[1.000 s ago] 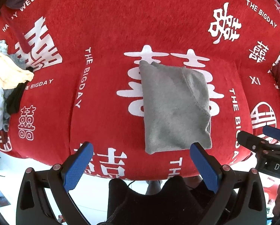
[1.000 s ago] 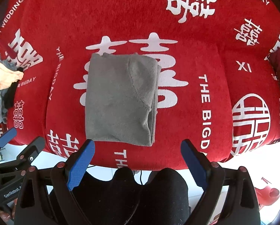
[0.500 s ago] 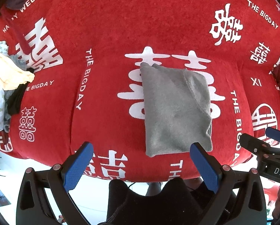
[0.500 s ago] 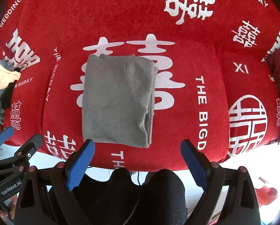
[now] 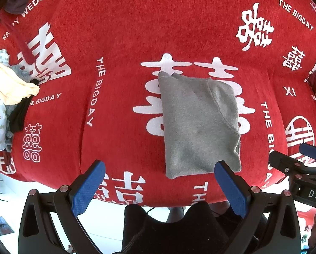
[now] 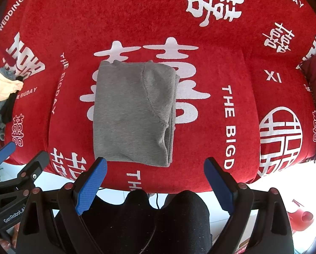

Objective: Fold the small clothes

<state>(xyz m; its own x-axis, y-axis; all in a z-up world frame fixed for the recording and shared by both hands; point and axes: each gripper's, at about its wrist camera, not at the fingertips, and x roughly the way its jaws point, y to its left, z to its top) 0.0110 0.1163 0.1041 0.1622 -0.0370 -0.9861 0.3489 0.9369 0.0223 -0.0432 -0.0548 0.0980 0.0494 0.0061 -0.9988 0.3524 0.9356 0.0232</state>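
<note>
Both of our hand-held grippers hung with their blue-padded fingers spread wide and nothing between them. We held the left hand-held gripper (image 5: 159, 185) just off the near edge of the red plush cover printed with white characters (image 5: 119, 42), and the folded grey fleece garment (image 5: 198, 124) lay flat on that cover ahead of it, offset toward its right finger (image 5: 230, 187), whose tip overlapped the garment's near right corner in the left wrist view; we could not tell whether it touched. We held the right hand-held gripper (image 6: 154, 182) near the same edge, with the garment (image 6: 132, 112) ahead and toward its left finger (image 6: 91, 183), whose tip sat just beside the near left corner. The garment's layered, folded edge ran along its right side, over the large white character at the middle of the cover. A loose pile of pale yellow, grey, black and patterned clothes (image 5: 3, 101) lay well apart at the far left. The person's dark-trousered knees (image 6: 158, 218) showed below the fingers.
</note>
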